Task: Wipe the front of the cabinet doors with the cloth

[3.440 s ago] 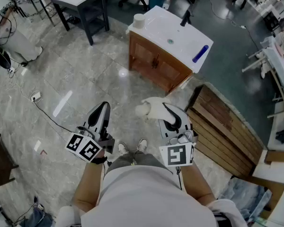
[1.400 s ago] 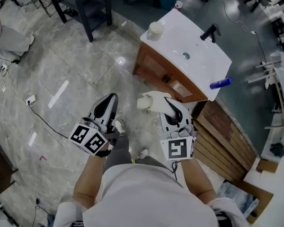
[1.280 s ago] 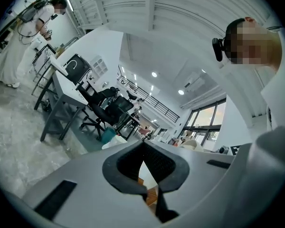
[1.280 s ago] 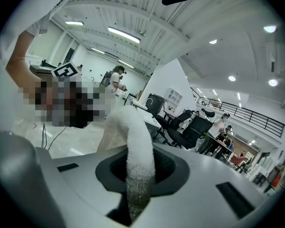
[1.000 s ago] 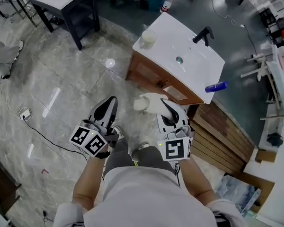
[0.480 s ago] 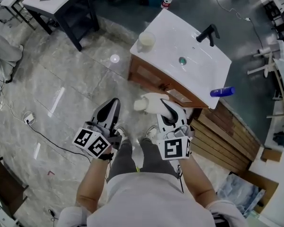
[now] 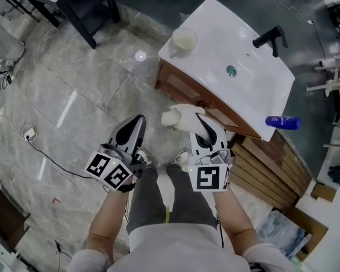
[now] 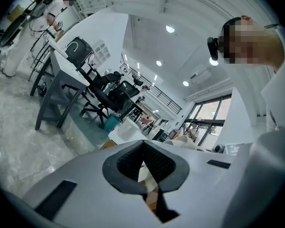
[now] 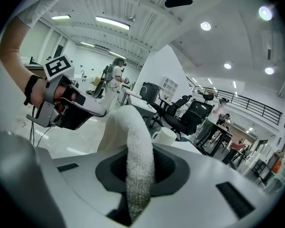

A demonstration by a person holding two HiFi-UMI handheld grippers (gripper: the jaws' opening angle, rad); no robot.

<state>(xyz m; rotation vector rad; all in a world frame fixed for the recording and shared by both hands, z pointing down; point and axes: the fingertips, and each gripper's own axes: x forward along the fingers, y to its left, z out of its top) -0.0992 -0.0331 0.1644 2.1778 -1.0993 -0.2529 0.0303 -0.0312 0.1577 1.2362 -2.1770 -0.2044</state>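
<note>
The right gripper (image 7: pixel 199 122) was clamped on the cloth (image 7: pixel 178 117), and the white cloth passed up between its jaws and hung over to the left. The left gripper (image 7: pixel 136 127) had its jaws together with nothing between them. It was held low, to the left of the cloth and apart from it.

Compared with half a second before, the cabinet (image 7: pixel 184 88) stood nearer to the person and filled more of the head view. Both grippers kept nearly the same pose in front of the body. The cloth was now just before the wooden doors (image 7: pixel 211 105), under the edge of the white top (image 7: pixel 215 41). I could not tell if it touched them.

On the top, a cup (image 7: pixel 185 39) stood at the left corner, and I could not tell what was in it. The basin showed only its drain (image 7: pixel 231 70), with the black tap (image 7: pixel 271 38) behind it. A blue bottle (image 7: pixel 282 122) lay on its side at the right edge of the top.
</note>
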